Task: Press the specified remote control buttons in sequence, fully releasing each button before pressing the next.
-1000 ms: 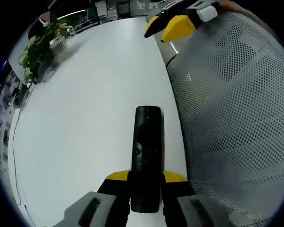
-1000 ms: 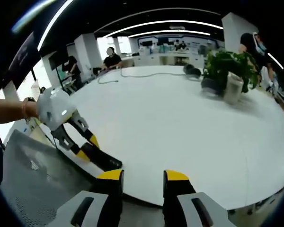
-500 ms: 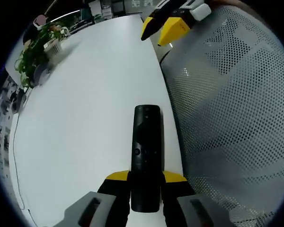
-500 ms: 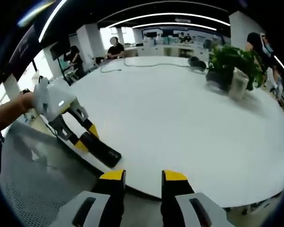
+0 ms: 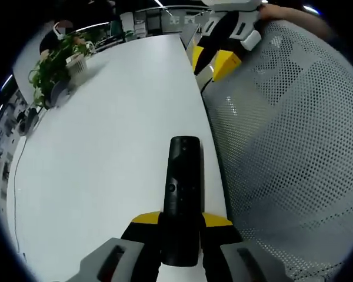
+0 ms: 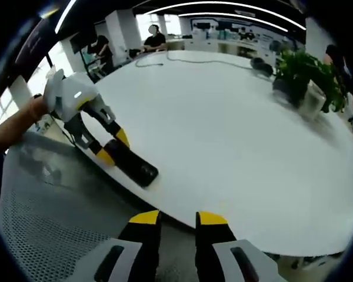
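1. At the far left corner of the white round-edged table (image 5: 106, 117), as the left gripper view shows it, stands a leafy green potted plant in a pale pot (image 5: 56, 64), well apart from the work.
2. Further right, near the table's right edge, the left gripper (image 5: 181, 222) has its yellow-tipped jaws closed on the lower end of the slim black remote control (image 5: 182, 188), which points forward over the table top. Its small round button sits about halfway up the face; the other buttons are too small to tell apart.
3. Right of the remote lies a grey perforated mesh surface (image 5: 294, 147), just beside the table's edge; I take it for a chair back, but cannot be sure.
4. At the upper right, the right gripper (image 5: 215, 59) hangs over that edge, well apart from the remote. In the right gripper view its jaws (image 6: 177, 218) stand slightly apart with nothing between them, and the remote (image 6: 132, 164) lies ahead and to the left, held by the left gripper (image 6: 112, 147).
5. My judgement: the step in hand is the approach to a press, with the remote steadied and no button touched yet.
6. The next move calls for bringing one right jaw tip down squarely onto the specified button, then lifting fully clear before the following press, while the left grip holds steady.
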A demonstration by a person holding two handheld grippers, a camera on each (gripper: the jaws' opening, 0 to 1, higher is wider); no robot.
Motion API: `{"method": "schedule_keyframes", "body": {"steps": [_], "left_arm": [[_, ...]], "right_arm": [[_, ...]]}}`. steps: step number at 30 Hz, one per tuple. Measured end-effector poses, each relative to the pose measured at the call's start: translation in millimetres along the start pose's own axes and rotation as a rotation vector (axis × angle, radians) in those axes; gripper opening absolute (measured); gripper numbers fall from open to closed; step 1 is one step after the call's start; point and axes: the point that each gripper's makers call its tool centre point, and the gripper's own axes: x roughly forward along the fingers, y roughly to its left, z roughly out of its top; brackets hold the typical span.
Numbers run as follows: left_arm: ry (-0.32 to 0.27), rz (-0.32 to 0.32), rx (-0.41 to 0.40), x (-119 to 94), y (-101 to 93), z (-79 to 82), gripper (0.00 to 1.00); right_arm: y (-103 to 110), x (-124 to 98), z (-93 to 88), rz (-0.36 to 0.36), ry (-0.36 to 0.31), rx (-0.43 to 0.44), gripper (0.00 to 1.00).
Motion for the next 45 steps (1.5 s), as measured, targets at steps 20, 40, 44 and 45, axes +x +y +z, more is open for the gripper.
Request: {"method": "schedule_keyframes", "body": {"steps": [20, 40, 44, 45], "left_arm": [[-0.136, 0.026, -0.049, 0.4, 0.4, 3.4, 0.25], [-0.127, 0.05, -0.096, -2.4, 2.9, -2.2, 0.27], [-0.118, 0.035, -0.107, -8.3, 1.8, -12.1, 0.26], [-0.119, 0.031, -0.105, -9.0, 0.4, -12.7, 0.26]], "right_arm": [[-0.1, 10.4, -6.0, 0.037, 0.178, -0.223, 0.0], [47.1, 62.1, 49.2, 0.19, 0.08, -0.295, 0.0], [51.0, 67.3, 44.2, 0.208, 0.09, -0.3, 0.0], [49.4, 68.4, 41.2, 0.202, 0.103, -0.31, 0.0]]}}
